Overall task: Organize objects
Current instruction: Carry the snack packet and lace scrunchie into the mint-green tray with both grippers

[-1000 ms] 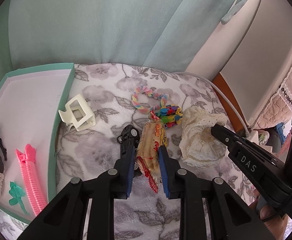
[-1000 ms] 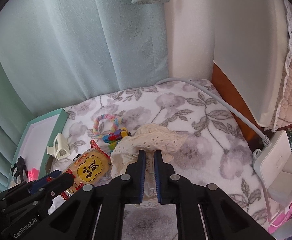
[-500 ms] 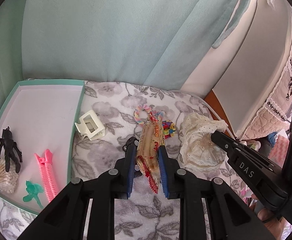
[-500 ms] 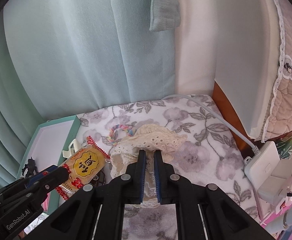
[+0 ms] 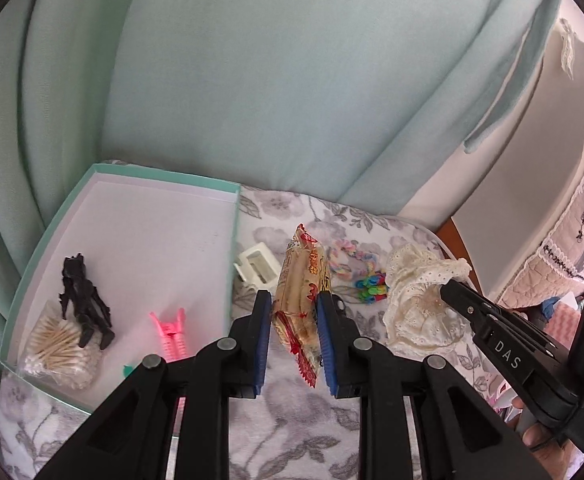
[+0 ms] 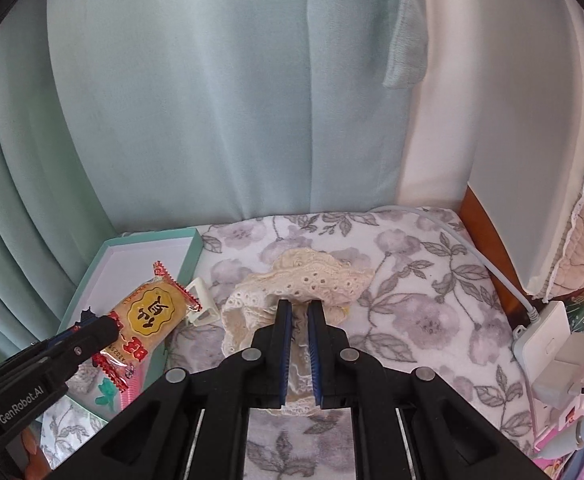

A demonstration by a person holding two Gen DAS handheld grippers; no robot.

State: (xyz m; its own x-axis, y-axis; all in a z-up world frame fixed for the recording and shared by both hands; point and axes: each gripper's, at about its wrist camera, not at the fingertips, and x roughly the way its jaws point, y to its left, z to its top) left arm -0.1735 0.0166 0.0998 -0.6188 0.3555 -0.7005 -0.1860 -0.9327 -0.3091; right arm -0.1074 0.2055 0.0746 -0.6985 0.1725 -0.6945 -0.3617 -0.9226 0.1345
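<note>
Two grabs going: left gripper pinching the snack packet, right gripper clamped on the lace cloth. I'd drop both well inside the teal box's rim.

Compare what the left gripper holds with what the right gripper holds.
The left gripper clamps a stiff, glossy snack packet printed red and yellow; the right gripper pinches a limp cream lace cloth with eyelet holes. The packet keeps its shape; the cloth droops. Both are held above the floral blanket.
</note>
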